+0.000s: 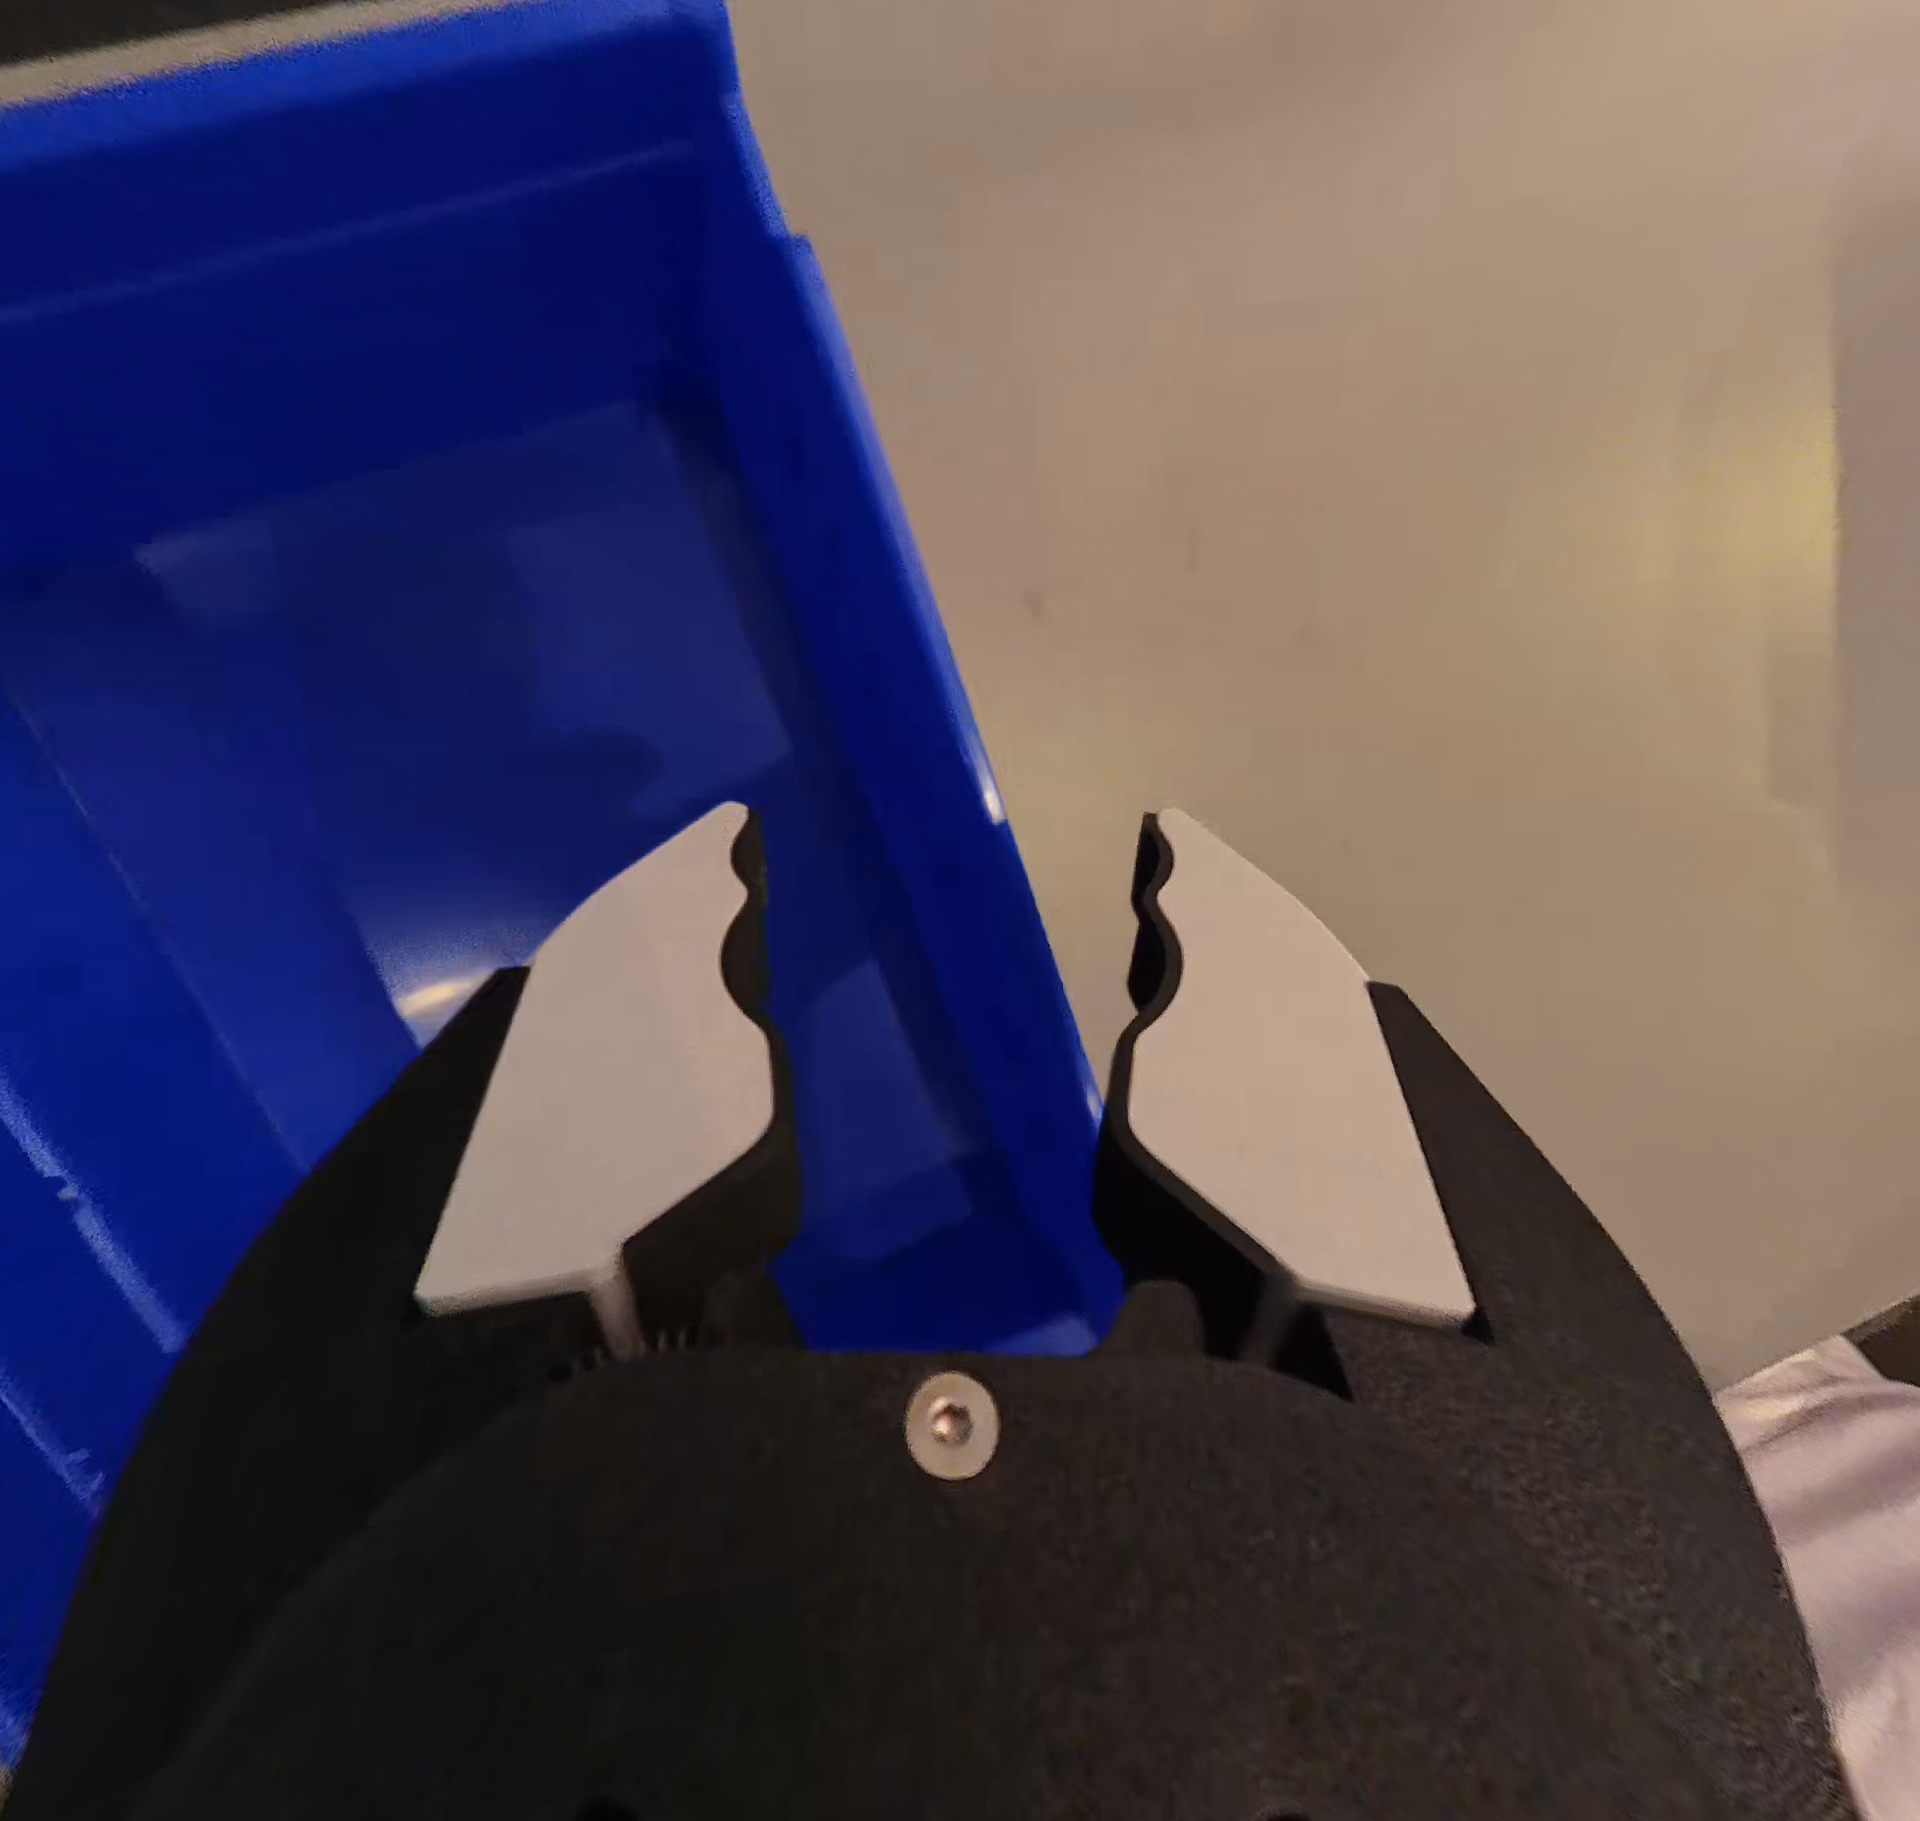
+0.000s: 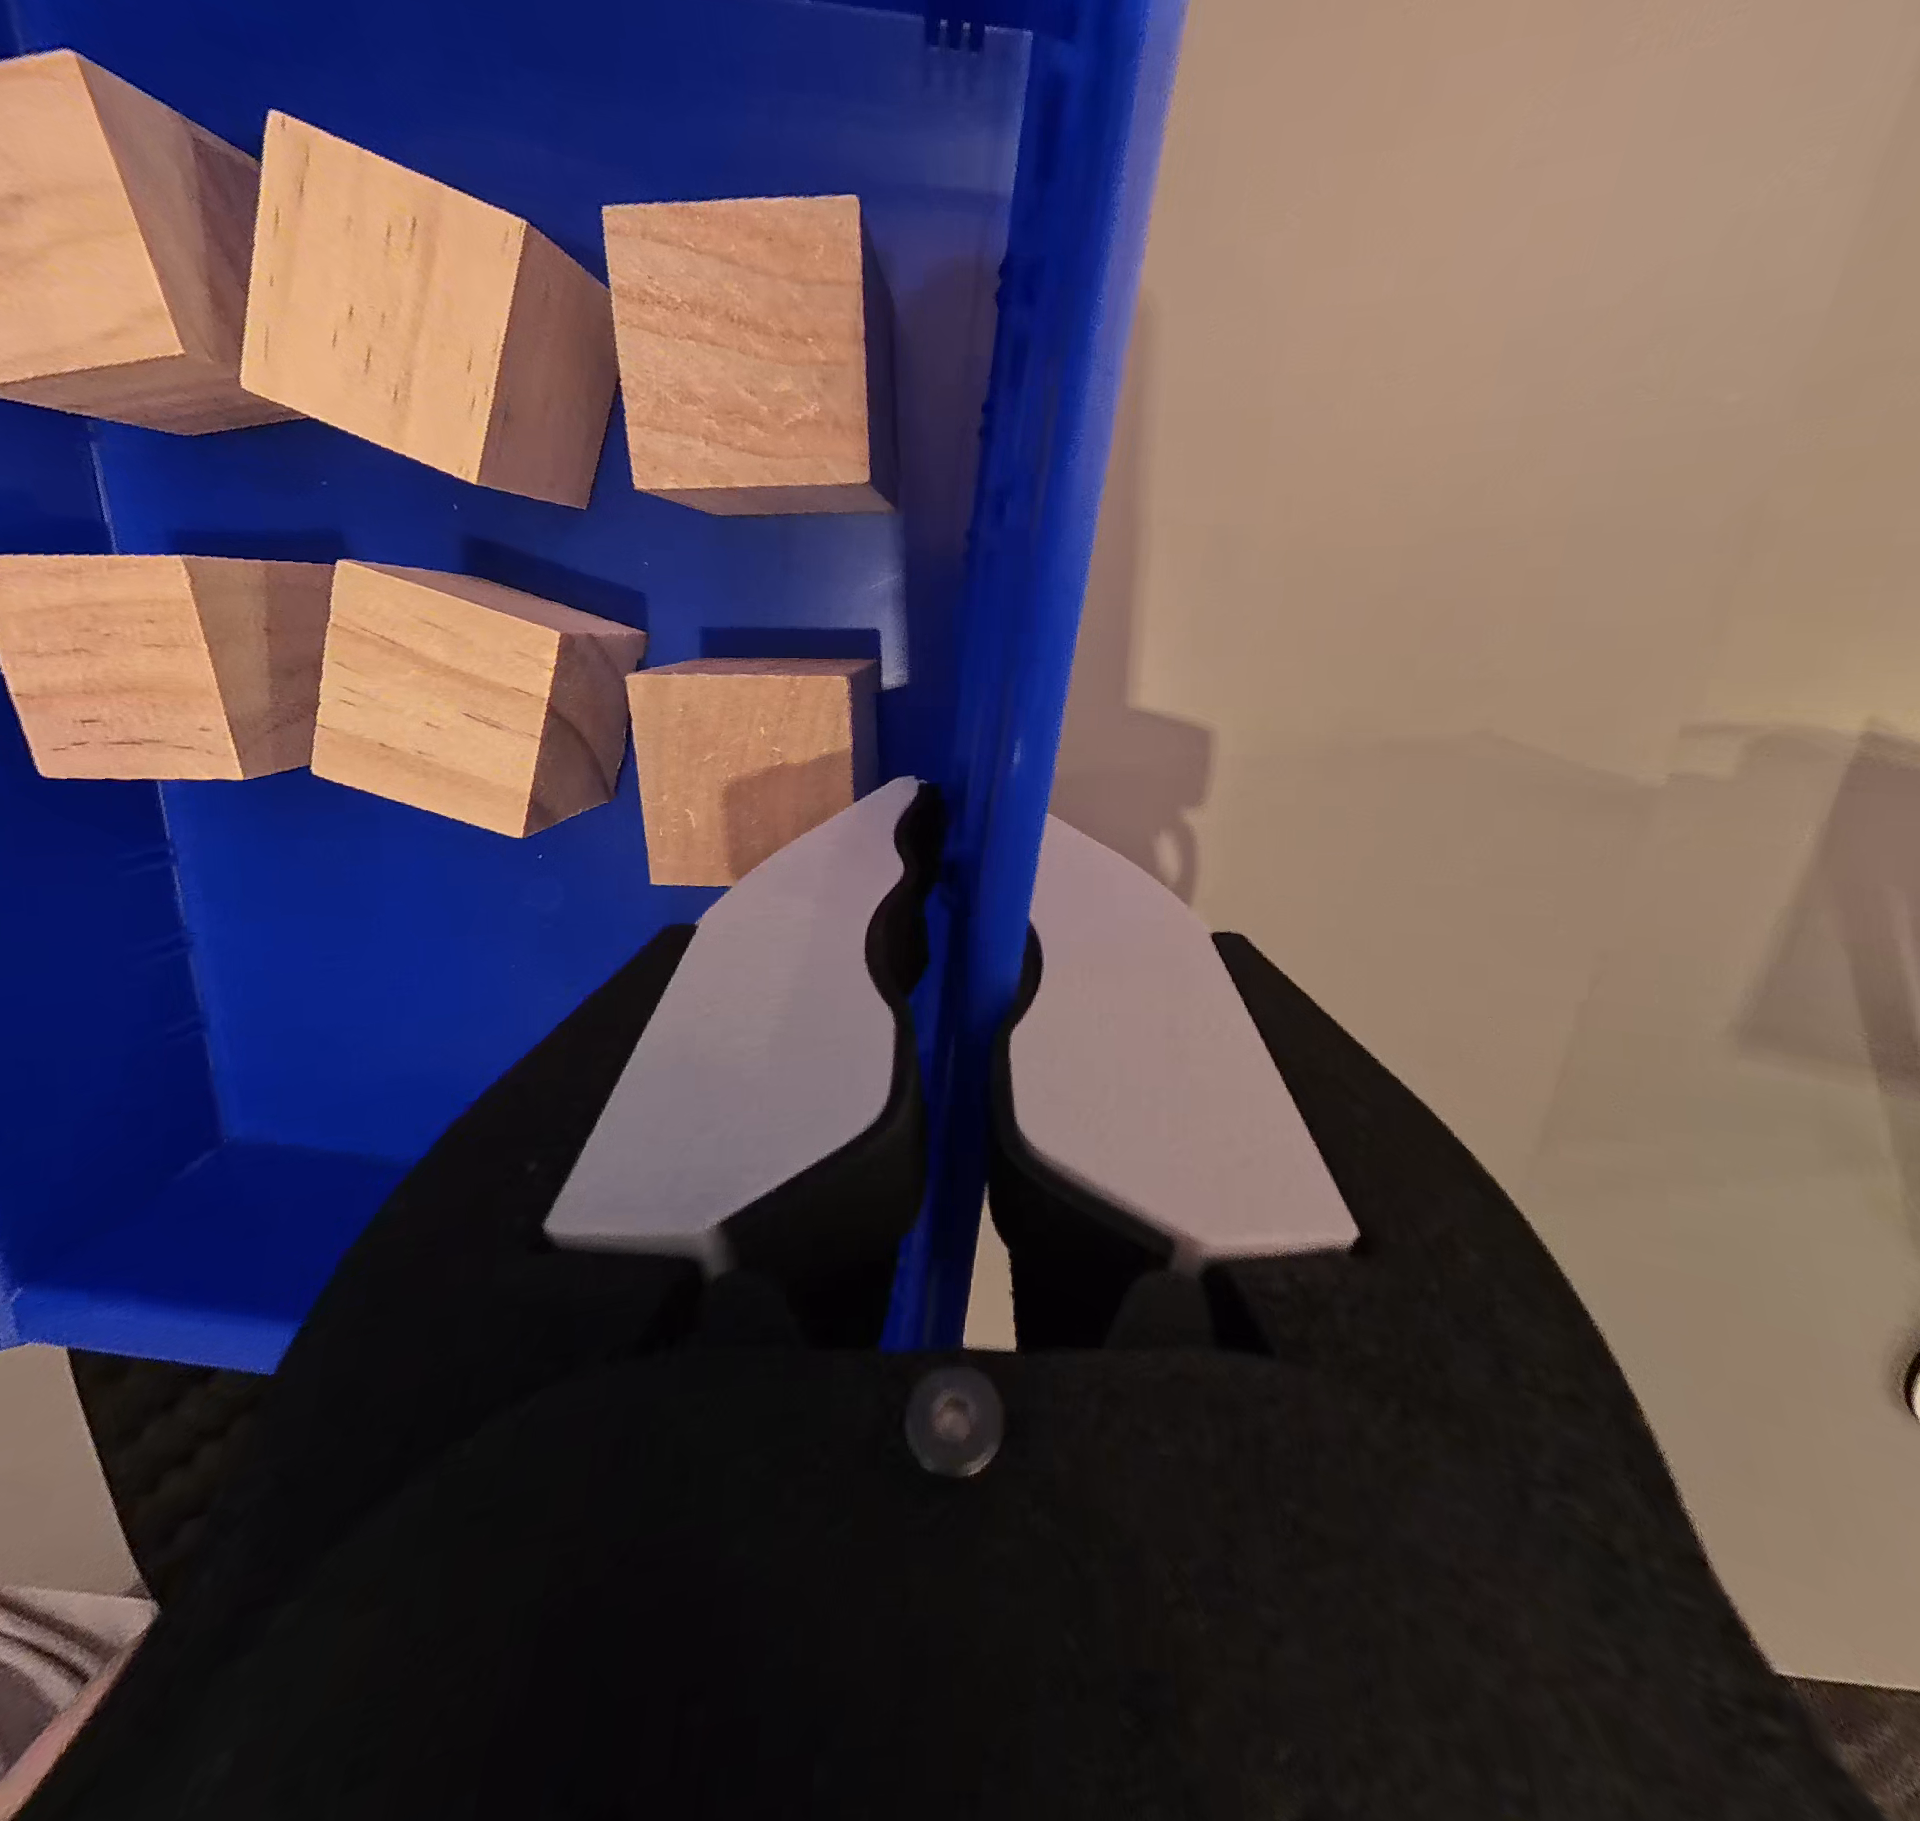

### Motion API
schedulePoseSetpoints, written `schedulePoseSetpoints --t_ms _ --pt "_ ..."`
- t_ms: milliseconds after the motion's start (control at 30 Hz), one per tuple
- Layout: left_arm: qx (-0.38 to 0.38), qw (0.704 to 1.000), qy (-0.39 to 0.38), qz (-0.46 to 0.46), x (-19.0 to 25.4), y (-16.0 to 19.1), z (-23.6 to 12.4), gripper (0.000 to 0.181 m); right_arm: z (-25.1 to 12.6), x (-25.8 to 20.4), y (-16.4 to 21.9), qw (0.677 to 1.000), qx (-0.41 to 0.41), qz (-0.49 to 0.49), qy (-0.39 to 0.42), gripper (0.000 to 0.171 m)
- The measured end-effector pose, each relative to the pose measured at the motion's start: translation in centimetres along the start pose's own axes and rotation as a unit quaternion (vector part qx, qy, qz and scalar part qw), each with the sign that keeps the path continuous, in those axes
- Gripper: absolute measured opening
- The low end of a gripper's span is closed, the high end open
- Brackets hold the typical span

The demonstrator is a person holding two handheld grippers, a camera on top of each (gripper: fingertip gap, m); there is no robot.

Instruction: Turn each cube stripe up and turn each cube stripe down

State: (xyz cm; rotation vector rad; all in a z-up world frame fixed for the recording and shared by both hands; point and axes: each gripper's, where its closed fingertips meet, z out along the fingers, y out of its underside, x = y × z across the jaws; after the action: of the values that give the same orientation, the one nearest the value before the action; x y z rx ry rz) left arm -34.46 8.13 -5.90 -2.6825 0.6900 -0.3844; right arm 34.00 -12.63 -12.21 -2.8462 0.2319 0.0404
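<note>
Blue bin, pale wooden cubes

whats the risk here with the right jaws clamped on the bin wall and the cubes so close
1. The right gripper is shut on the blue bin's side wall; tugging could slide or tip it and tumble the six wooden cubes.
2. The nearest cube sits beside the inner finger and may get knocked.
3. The left gripper, open, straddles a bin wall and could snag.

Pale table, blue bin on it (wooden cubes inside)
</note>
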Motion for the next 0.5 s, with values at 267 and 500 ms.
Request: schedulePoseSetpoints --t_ms 267,500 --pt "-0.111 0.987 -0.105 0.045 0.1 2.0 4.0 0.032 0.1 -0.3 -0.2 1.0 0.002 -0.028 0.003 0.008" --pt "-0.134 0.969 -0.182 0.098 1.4 2.0 4.7 0.019 0.3 -1.8 -0.6 1.0 -0.014 -0.027 -0.005 0.008"
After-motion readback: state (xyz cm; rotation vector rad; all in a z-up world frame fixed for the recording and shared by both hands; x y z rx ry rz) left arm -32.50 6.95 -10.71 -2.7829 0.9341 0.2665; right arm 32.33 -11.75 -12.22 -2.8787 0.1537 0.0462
